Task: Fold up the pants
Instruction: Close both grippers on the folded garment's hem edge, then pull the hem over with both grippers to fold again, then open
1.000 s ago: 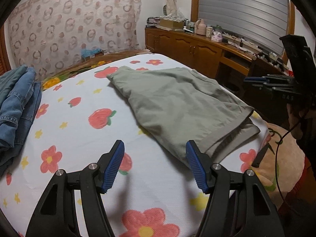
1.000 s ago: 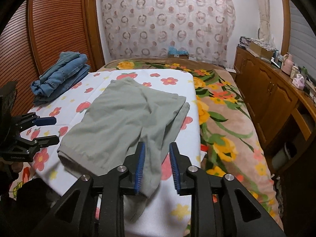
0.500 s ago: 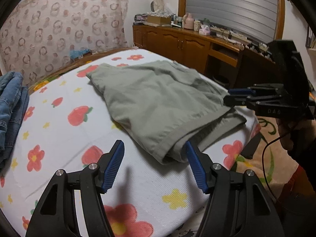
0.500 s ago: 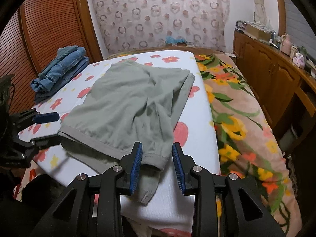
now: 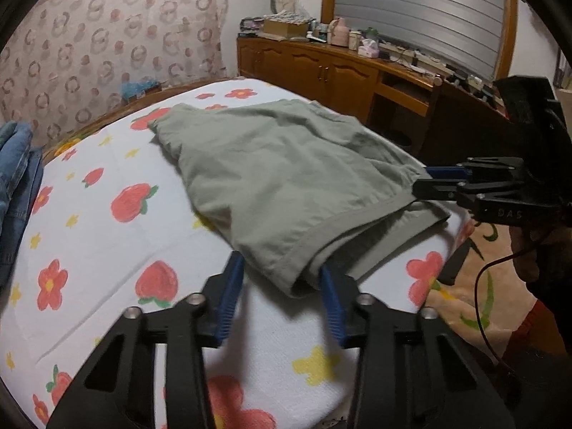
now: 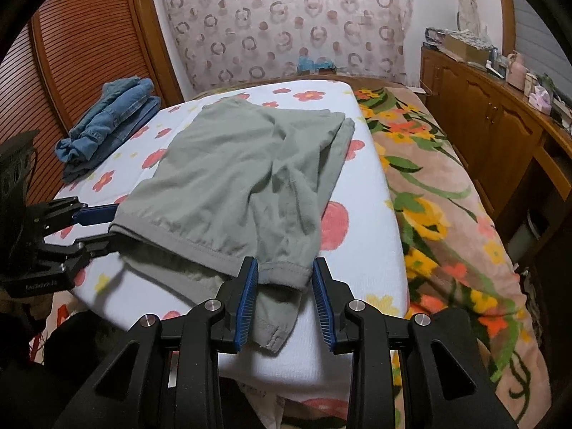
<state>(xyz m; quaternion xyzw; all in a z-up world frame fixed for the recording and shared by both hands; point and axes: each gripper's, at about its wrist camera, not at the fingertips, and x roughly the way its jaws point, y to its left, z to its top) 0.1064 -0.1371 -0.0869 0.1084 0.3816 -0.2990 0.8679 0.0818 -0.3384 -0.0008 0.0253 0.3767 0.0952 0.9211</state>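
Grey-green pants [image 5: 279, 175] lie folded lengthwise on the white flowered sheet [image 5: 107, 250], hems toward me. My left gripper [image 5: 282, 286] is open, its blue pads on either side of the near-left hem corner. My right gripper [image 6: 282, 282] is open around the right hem corner [image 6: 282, 271]. The lower leg hangs over the bed's edge [image 6: 271, 321]. In the left wrist view the right gripper [image 5: 425, 182] shows side-on at the hem's far corner. In the right wrist view the left gripper [image 6: 111, 221] shows at the hem's left corner. The pants also show in the right wrist view [image 6: 243, 164].
Folded blue jeans [image 6: 107, 118] lie at the sheet's far left. A flowered blanket [image 6: 447, 214] covers the bed's right side. A wooden cabinet [image 5: 339, 71] with clutter stands along the right wall. A wooden slatted door [image 6: 71, 53] is at the left.
Both grippers moved forward to the hem corners, which now sit between their fingers. The left jaws narrowed somewhat; the right jaws opened wider.
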